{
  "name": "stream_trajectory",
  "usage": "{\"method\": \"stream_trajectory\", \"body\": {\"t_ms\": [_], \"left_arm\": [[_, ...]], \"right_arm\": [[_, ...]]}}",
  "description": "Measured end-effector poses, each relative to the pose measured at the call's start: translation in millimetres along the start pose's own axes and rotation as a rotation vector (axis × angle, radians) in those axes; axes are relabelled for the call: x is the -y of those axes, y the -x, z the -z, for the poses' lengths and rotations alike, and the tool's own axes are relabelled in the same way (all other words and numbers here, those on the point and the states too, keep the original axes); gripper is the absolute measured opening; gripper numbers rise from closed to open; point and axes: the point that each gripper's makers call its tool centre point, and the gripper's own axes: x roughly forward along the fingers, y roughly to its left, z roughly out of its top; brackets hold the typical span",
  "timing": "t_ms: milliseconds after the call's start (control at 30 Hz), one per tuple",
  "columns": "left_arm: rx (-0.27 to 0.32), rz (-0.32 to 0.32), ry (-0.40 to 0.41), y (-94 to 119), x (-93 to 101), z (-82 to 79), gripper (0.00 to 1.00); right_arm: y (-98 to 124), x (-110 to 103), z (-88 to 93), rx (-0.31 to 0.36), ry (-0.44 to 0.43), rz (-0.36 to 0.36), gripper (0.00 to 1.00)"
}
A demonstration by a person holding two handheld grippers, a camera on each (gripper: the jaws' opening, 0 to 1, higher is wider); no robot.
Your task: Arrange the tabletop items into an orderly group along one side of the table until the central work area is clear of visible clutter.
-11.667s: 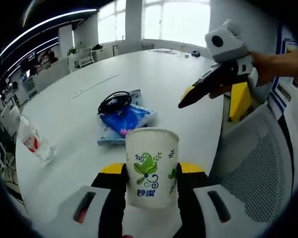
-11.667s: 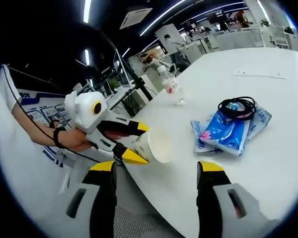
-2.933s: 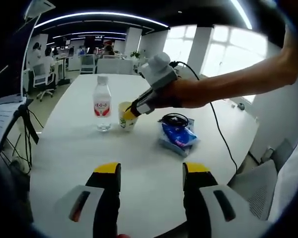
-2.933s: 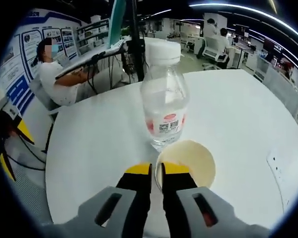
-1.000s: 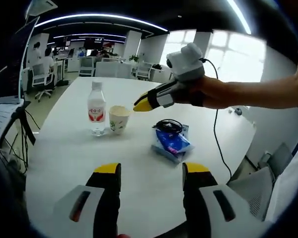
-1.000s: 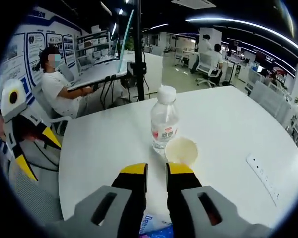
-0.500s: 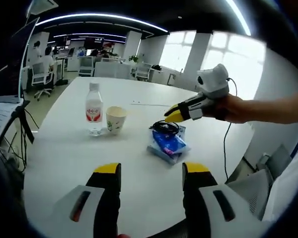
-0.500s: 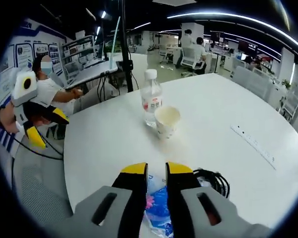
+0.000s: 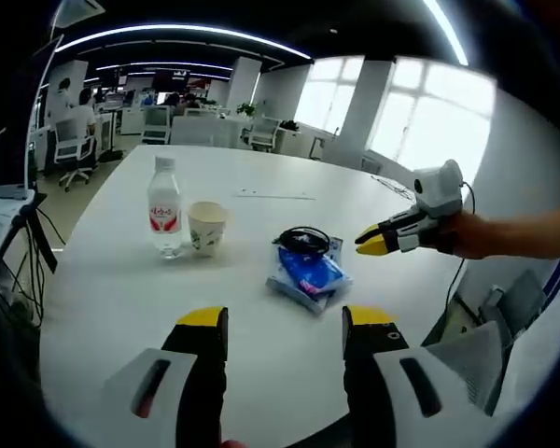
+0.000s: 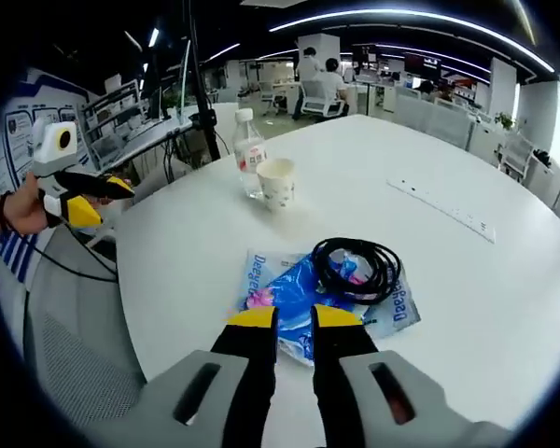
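Note:
A clear water bottle (image 9: 165, 207) with a red label stands upright on the white table (image 9: 121, 289), and a paper cup (image 9: 206, 227) with a green print stands close beside it. Blue snack packets (image 9: 308, 277) lie mid-table with a coiled black cable (image 9: 303, 241) on top. My left gripper (image 9: 286, 322) hangs open over the near table edge, holding nothing. My right gripper (image 9: 370, 245) comes in from the right, just right of the packets. In the right gripper view my right gripper (image 10: 294, 319) is shut and empty above the packets (image 10: 294, 294) and cable (image 10: 357, 266); bottle (image 10: 250, 152) and cup (image 10: 275, 182) stand beyond.
A flat socket strip (image 10: 439, 211) is set into the table's far side. A mesh chair (image 9: 467, 359) stands at the near right edge. Desks, chairs and seated people fill the office behind. My left gripper (image 10: 93, 200) shows open at the left, off the table edge.
My right gripper has drawn back from the bottle and cup, now hovering over the packets near the table edge. The cup stays standing beside the bottle.

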Motion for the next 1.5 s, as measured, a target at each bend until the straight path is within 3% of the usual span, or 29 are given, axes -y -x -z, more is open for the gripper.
{"method": "stream_trajectory", "body": {"t_ms": [433,933,1267,1500], "left_arm": [[-0.026,0.025,-0.005,-11,10.8,2.2,0.49],[-0.029,0.0,0.029,-15,0.6,3.3,0.48],[-0.034,-0.007,0.05,-16,-0.3,7.0,0.48],[-0.036,-0.015,0.063,-14,-3.3,9.4,0.48]], "right_arm": [[36,17,35.2,0.012,-0.084,0.072,0.11],[72,29,82.4,0.008,-0.218,0.135,0.11],[74,28,94.7,0.012,-0.264,0.147,0.11],[67,23,92.2,0.015,-0.268,0.13,0.11]]}}
